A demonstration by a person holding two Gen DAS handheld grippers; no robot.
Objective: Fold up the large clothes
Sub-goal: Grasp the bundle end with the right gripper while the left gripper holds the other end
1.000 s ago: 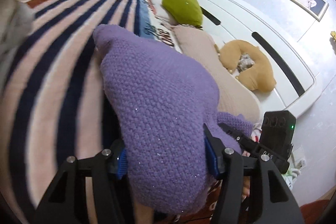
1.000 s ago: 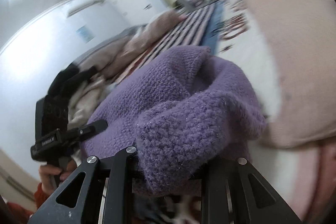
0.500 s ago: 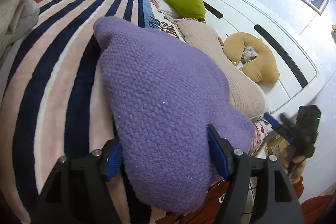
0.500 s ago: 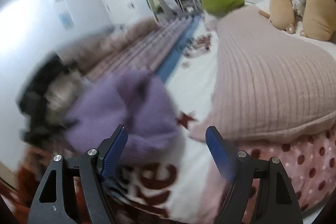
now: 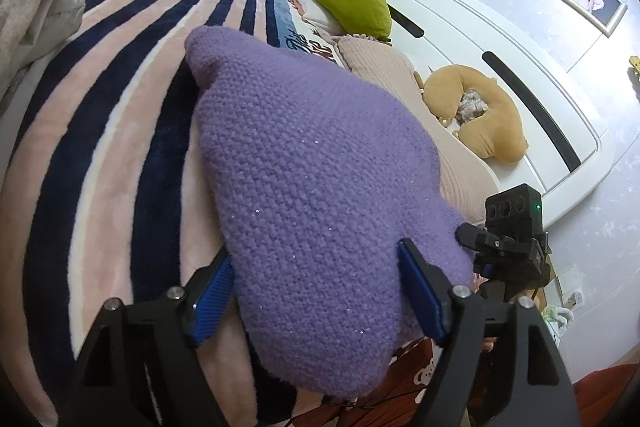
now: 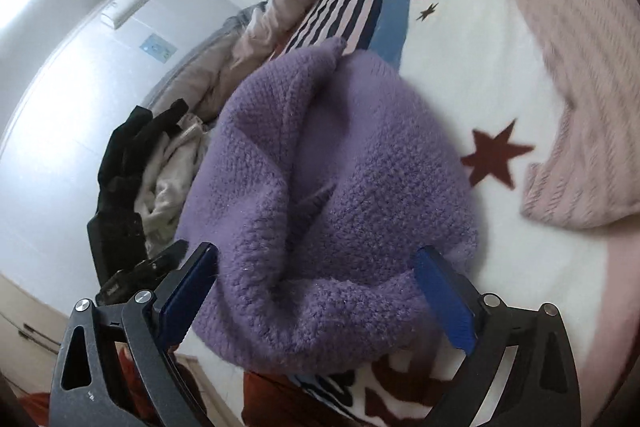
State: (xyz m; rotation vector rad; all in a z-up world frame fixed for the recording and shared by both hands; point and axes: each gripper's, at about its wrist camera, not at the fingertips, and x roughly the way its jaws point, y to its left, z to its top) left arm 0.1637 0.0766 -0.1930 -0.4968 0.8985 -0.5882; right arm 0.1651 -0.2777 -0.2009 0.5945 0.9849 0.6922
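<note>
- left gripper (image 5: pixel 316 293): jaws opening, blue pads spread wide. Purple knit sweater (image 5: pixel 312 195) sits between them, bulging up past both pads.
- Left-hand pad (image 5: pixel 212 301) sits at the knit's edge; right-hand pad (image 5: pixel 420 297) runs along its flank. Can't tell whether either one is actually pressing: the fabric hides the contact line. Reads as released, not clamped.
- right gripper (image 6: pixel 316 301): jaws opening, nearly full spread. Sweater (image 6: pixel 328 203) lies between the pads, near hem bunched into a thick roll.
- Its left pad (image 6: pixel 188 299) stands clear of the wool, gap visible. Its right pad (image 6: pixel 444 307) is just beside the hem's corner, no squeeze seen.
- Sweater location: heaped on the bed, partly on the striped blanket (image 5: pixel 100 131), partly on the white star-print cover (image 6: pixel 460 75). Deep crease runs down its middle in the right wrist view.
- pink ribbed knit (image 6: pixel 580 83) lies beside it, apart from the sweater.
- Right gripper's body (image 5: pixel 512 239) shows in the left wrist view, just off the sweater's near corner.
- Pile of black and cream clothes (image 6: pixel 136 171) at the bed's far side.
</note>
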